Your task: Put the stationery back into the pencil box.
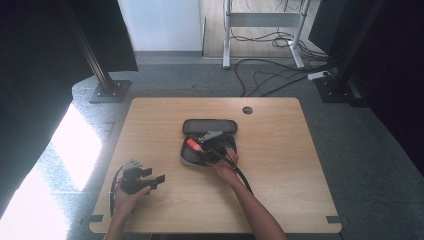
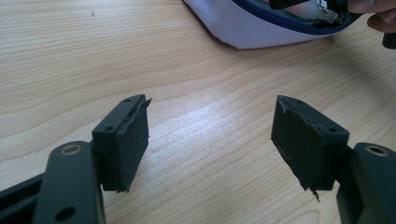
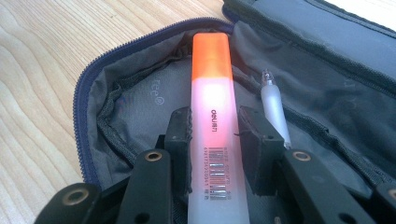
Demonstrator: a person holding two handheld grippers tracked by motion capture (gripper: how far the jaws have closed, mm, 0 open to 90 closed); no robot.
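An open dark pencil case [image 1: 210,126] lies at the middle of the wooden table, its grey lining [image 3: 135,102] ringed by a blue zip. My right gripper [image 1: 204,148] [image 3: 215,116] is over the case, shut on an orange-capped highlighter [image 1: 194,145] [image 3: 212,93]. The cap points into the case. A clear pen [image 3: 273,100] lies inside beside it. My left gripper [image 1: 154,175] [image 2: 212,105] rests open near the front left of the table, with bare wood between its jaws. The pale outside of the case [image 2: 247,28] lies ahead of it.
The table has a round cable hole [image 1: 247,110] at the back. Behind it on the floor lie loose cables [image 1: 265,75] and a black stand base [image 1: 107,91]. Bare wood lies left and right of the case.
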